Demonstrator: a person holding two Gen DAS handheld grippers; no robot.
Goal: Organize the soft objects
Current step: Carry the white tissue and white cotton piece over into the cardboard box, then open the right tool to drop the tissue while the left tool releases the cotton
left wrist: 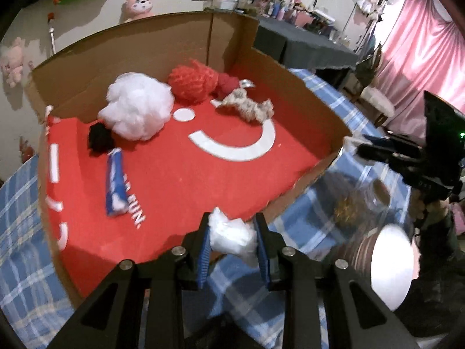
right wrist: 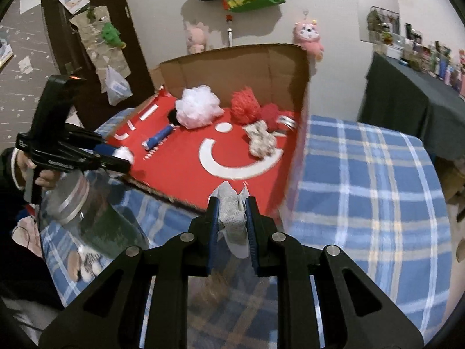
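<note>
In the left wrist view, the left gripper (left wrist: 232, 235) sits at the lower centre of the frame, its blue-padded fingers (left wrist: 205, 250) closed narrowly on a white fluffy wad (left wrist: 231, 237). The wad fills the gap between the pads and bulges out past the fingertips, above the near edge of the cardboard box (left wrist: 305, 93).

In the right wrist view, the right gripper (right wrist: 231, 215) is likewise at lower centre, its fingers (right wrist: 213, 226) pinched on a white paper tissue (right wrist: 232, 218). The tissue stands up between the pads, its crumpled top poking above the fingertips and its tail hanging below them, just short of the box's near edge.

The box has a red floor with a white smile mark and fills the middle of both frames. On the floor, toward the upper part of the box, lie a white mesh bath pouf (left wrist: 136, 110), a red mesh pouf (left wrist: 193, 80), a patterned cloth scrunchie (left wrist: 250, 106), a black fuzzy item (left wrist: 100, 139) and a blue-and-white tube-shaped packet (left wrist: 116, 186). The white pouf touches the black item; the red pouf is just beside the white one.

The box rests on a blue plaid tablecloth (right wrist: 363, 180). A clear glass jar (right wrist: 87, 212) with a metal lid lies at lower left of the right wrist view, below the left gripper.
</note>
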